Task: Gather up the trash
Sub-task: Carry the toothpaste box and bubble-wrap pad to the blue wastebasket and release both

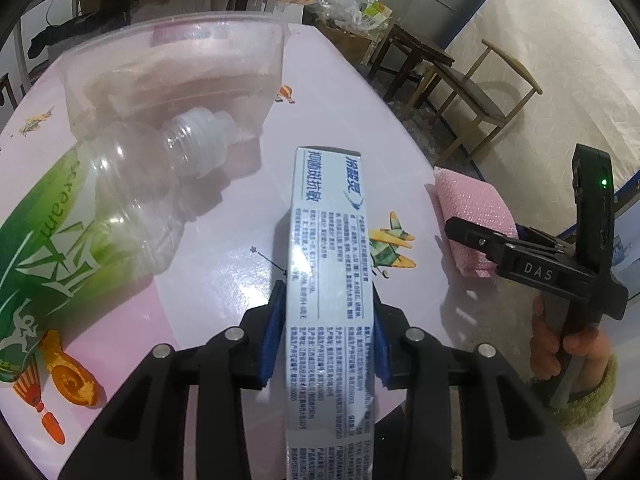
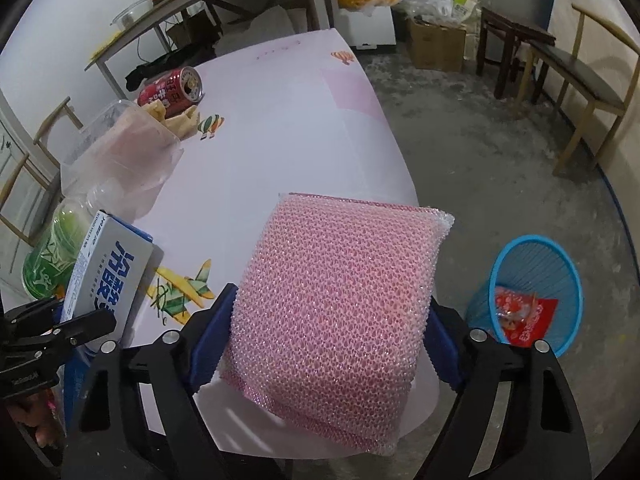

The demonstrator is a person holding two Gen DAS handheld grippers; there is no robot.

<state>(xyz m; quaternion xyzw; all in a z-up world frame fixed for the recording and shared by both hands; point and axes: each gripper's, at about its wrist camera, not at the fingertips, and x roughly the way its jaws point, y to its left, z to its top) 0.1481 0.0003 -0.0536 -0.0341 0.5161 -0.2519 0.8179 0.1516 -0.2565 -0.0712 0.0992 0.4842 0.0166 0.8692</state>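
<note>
A table [image 2: 280,128] covered in a glossy pink-and-white cloth printed with cartoon planes and balloons stands on a bare grey concrete floor [image 2: 480,140], with wooden chairs [image 2: 580,80] and cardboard boxes along the far wall. On the floor just beside the table's near corner stands a blue mesh wastebasket [image 2: 532,292] with a red wrapper [image 2: 524,316] inside. On the tabletop lie a clear plastic bottle with a green label [image 1: 80,220], on its side with its capped neck touching a clear plastic container [image 1: 176,72], and farther back a red drink can [image 2: 172,90] on its side next to crumpled paper. The left gripper [image 1: 326,332] is clamped on a long silver-blue toothpaste box [image 1: 328,280], its blue pads pressing both narrow sides, the box tilted up off the table. The right gripper [image 2: 328,344] points steeply down at the table edge, and a pink mesh scouring sponge [image 2: 332,312] sits between its wide-set blue pads, both pads against the sponge's sides. In the left wrist view, fingers of the person's right hand [image 1: 560,344] wrap the right tool's handle, above a green cuff.
</note>
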